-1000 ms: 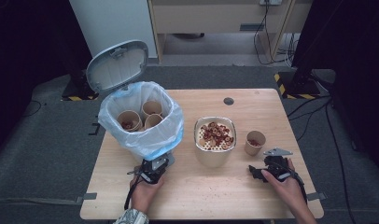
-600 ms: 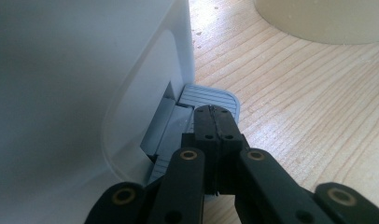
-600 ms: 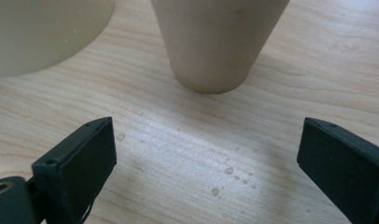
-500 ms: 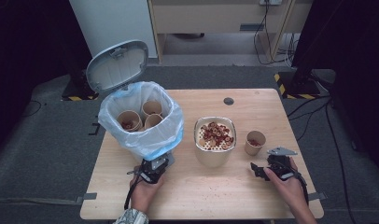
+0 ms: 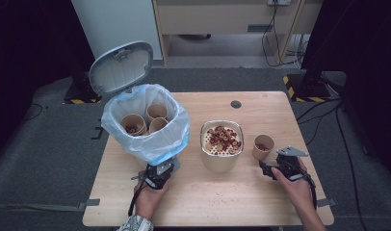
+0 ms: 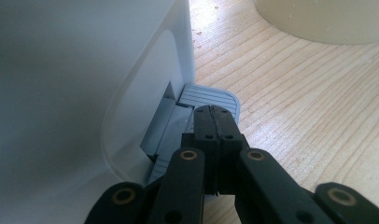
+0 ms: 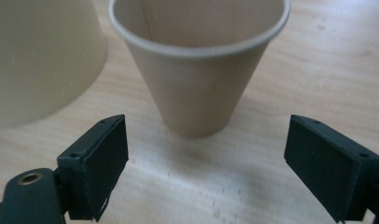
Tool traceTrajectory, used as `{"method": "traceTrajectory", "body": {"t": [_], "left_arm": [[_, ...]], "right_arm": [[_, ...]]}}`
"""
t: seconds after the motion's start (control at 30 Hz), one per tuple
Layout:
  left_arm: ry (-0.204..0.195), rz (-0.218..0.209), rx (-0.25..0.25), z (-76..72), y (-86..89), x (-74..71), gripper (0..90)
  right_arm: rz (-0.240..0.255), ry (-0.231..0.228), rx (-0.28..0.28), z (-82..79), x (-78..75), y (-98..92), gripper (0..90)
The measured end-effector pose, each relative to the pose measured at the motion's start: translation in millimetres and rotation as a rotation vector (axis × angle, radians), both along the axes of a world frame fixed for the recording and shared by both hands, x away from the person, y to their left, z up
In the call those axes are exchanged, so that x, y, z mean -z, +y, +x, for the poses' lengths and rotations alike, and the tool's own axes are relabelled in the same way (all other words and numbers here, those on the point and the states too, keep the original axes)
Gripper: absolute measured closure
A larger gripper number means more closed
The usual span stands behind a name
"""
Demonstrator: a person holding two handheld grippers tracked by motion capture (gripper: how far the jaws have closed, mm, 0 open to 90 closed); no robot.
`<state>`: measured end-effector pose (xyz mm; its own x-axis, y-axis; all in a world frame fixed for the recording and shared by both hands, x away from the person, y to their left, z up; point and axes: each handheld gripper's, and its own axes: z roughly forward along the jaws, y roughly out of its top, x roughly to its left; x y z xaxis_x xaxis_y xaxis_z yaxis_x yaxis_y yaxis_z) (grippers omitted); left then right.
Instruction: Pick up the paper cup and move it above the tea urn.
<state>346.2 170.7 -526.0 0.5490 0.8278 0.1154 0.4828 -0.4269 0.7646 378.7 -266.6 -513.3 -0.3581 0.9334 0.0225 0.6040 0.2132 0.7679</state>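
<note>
A white pedal bin (image 5: 150,144) lined with a blue bag stands at the table's left, its grey lid (image 5: 121,67) raised and several paper cups inside. My left gripper (image 5: 165,168) (image 6: 214,114) is shut, its tip resting on the bin's grey pedal (image 6: 213,95). A small paper cup (image 5: 262,147) (image 7: 197,65) stands upright at the right. My right gripper (image 5: 265,169) (image 7: 215,163) is open and its jaws have just been closing. The cup sits just beyond its pads (image 7: 101,158), untouched.
A cream bowl (image 5: 221,161) (image 7: 38,56) of red and pale pieces stands mid-table between the bin and the small cup. A dark round grommet (image 5: 236,104) sits near the far edge. Bare wood (image 5: 222,202) lies in front of the bowl, between the two hands.
The right gripper has edged slightly toward the small cup. The left hand, the bin and its raised lid look the same.
</note>
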Motion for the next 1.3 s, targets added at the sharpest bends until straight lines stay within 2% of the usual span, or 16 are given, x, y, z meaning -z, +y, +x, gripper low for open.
{"method": "traceTrajectory", "body": {"t": [0.1, 0.17, 0.33, 0.47, 0.63, 0.67, 0.77, 0.93, 1.0, 1.07, 1.13, 1.2, 1.3], "left_arm": [[0.0, 0.001, 0.0, 0.0, 0.0, 0.0, 89.5], [0.001, -0.002, -0.001, 0.1, 0.0, -0.1, 89.5], [0.003, -0.002, -0.002, 0.3, 0.0, -0.2, 89.5], [-0.001, 0.004, 0.0, 0.0, -0.4, -0.1, 89.5], [-0.002, 0.005, 0.002, 0.1, -0.3, -0.2, 89.5], [-0.002, 0.006, 0.002, 0.0, -0.5, -0.2, 89.5], [-0.002, 0.007, 0.002, 0.0, -0.7, -0.2, 89.4], [-0.003, 0.008, 0.002, 0.0, -0.7, -0.2, 89.5], [0.0, 0.004, 0.0, 0.2, -0.4, -0.3, 89.5], [0.0, 0.003, 0.0, 0.1, -0.3, -0.2, 89.4], [0.002, -0.001, 0.0, 0.2, 0.0, -0.2, 89.5], [0.007, -0.007, -0.004, 0.3, 0.5, -0.3, 89.4], [0.003, -0.004, -0.006, -0.1, -0.3, -0.2, 89.4]], "right_arm": [[0.014, -0.012, 0.01, 4.2, -2.0, 1.3, 12.1], [0.045, -0.022, 0.014, 12.1, -3.8, 3.9, 10.8], [0.055, -0.034, -0.004, 21.1, -1.6, 8.8, 8.7], [0.031, -0.035, 0.003, 32.0, 4.8, 12.5, 13.5], [0.056, -0.048, -0.003, 40.7, 7.3, 12.3, 13.8], [0.07, -0.045, -0.015, 43.9, 9.7, 13.3, 17.7], [0.048, -0.058, -0.033, 45.8, 10.9, 16.3, 22.7], [0.025, -0.085, -0.062, 46.1, 11.2, 17.7, 27.2], [0.032, -0.083, -0.067, 45.8, 10.8, 16.9, 28.6], [0.012, -0.093, -0.075, 45.3, 9.9, 15.5, 29.6], [0.024, -0.102, -0.072, 44.3, 7.6, 14.6, 30.4], [0.012, -0.119, -0.079, 42.6, 4.4, 13.4, 31.3], [0.019, -0.118, -0.09, 41.3, 1.1, 13.0, 31.7]]}}
